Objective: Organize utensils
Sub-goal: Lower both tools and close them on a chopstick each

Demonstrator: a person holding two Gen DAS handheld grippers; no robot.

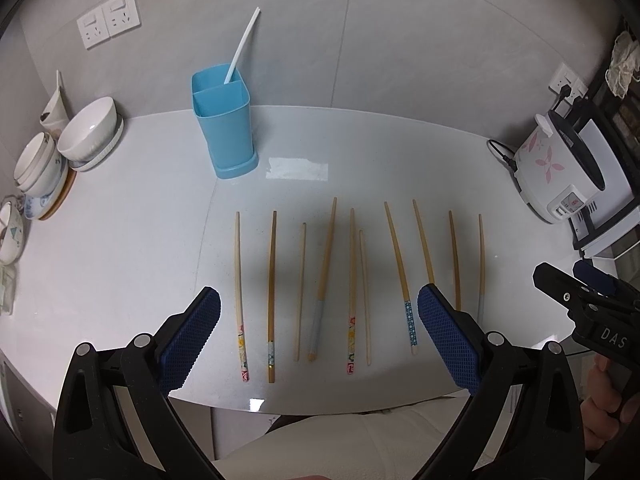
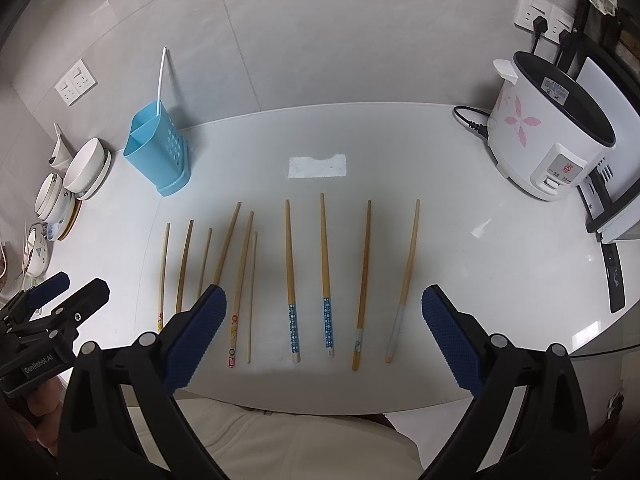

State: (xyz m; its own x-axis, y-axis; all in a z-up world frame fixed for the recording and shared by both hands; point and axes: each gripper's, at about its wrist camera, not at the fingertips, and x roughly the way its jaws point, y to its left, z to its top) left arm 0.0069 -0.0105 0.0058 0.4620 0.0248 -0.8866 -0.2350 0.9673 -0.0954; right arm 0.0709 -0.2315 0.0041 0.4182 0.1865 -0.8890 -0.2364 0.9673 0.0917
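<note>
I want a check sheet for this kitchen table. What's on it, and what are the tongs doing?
Surface: white table, taped patch.
Job's things: ten chopsticks in a row; blue holder with a white stick.
Clutter: bowls stacked far left; rice cooker right.
Grippers: left tongs open, empty; right tongs open, empty.
Cables: cooker cord on table.
Surroundings: tiled wall, sockets.

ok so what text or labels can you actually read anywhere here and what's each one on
"DAS" on the right gripper body, left wrist view; letters may continue out of sight.
"GenRobot.AI" on the left gripper body, right wrist view.
Rice cooker: red front label and top sticker, too small to read.
Chopstick end markings: unreadable.
</note>
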